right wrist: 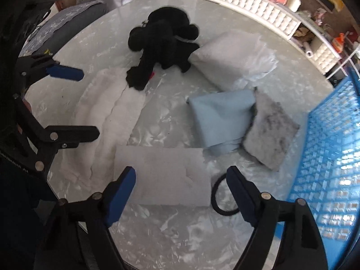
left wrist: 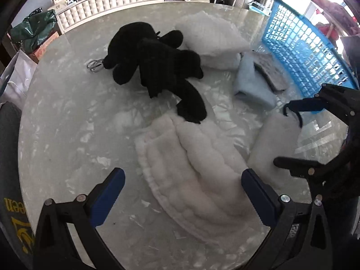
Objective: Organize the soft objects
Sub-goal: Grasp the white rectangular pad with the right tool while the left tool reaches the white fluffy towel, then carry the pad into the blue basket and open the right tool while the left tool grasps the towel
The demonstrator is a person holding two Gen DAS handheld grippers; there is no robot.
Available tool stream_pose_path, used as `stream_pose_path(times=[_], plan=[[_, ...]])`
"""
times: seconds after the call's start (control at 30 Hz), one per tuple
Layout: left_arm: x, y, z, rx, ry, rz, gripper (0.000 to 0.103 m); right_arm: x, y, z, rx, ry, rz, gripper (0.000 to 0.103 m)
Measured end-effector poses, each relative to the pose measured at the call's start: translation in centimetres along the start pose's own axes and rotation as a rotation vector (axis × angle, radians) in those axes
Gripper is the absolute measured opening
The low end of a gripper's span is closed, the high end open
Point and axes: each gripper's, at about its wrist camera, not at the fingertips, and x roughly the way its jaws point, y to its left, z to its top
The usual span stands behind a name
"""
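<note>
Landmark: blue plastic lattice basket, standing at the edge of the pale marbled glass table; what it holds cannot be told, as only its wall shows.
Beside the basket: grey mottled square cushion, touching a folded light-blue cloth on its far side from the basket.
Further from the basket: flat white rectangular foam pad, with a black elastic hair ring lying between pad and basket.
Well apart from the basket: fluffy white folded blanket; a black plush toy with one limb resting on it; a white pillow behind the toy.
Left gripper: jaws wide, nothing held, above the blanket.
Right gripper: jaws wide, nothing gripped, over the foam pad's near edge.
</note>
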Motion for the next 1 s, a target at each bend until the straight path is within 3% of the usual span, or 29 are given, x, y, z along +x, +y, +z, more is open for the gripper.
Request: stream_pose_path(times=[0.23,0.3,0.43,0.53,0.57,0.63,0.7,0.8,1.0], plan=[[1.0,0.5,0.4,-0.028,0.006,0.000,0.103,1.9,-1.8,1.6,0.000,0.072,0.098,0.078],[1.5,0.3,0.6,-0.022,0.017,0.006,0.103,2.2,-1.9,1.9,-0.012,0.070,0.121,0.063],[2.4,-0.1,1.0,-0.022,0.035,0.009,0.103,2.0,-2.3,2.3,-0.004,0.068,0.166,0.054],[2.7,-0.6,1.0,-0.017,0.027,0.013,0.101,1.4,-2.9,2.4,0.022,0.055,0.159,0.027],[2.8,-0.6,1.0,-0.017,0.024,0.012,0.099,0.9,-3.2,2.4,0.030,0.045,0.147,0.019],[2.7,-1.2,1.1,-0.011,0.017,0.009,0.091,0.1,-4.2,2.5,0.056,0.017,0.136,0.016],[2.5,-1.6,1.1,-0.007,0.009,0.008,0.078,-0.5,-5.0,2.4,0.087,0.010,0.165,0.015],[2.4,-2.0,1.3,-0.014,0.004,0.010,0.064,-0.8,-5.2,1.9,0.077,0.005,0.131,0.014],[1.6,-2.2,1.5,-0.050,-0.008,-0.003,0.045,-4.4,-5.1,-0.6,0.134,-0.066,0.112,0.012]])
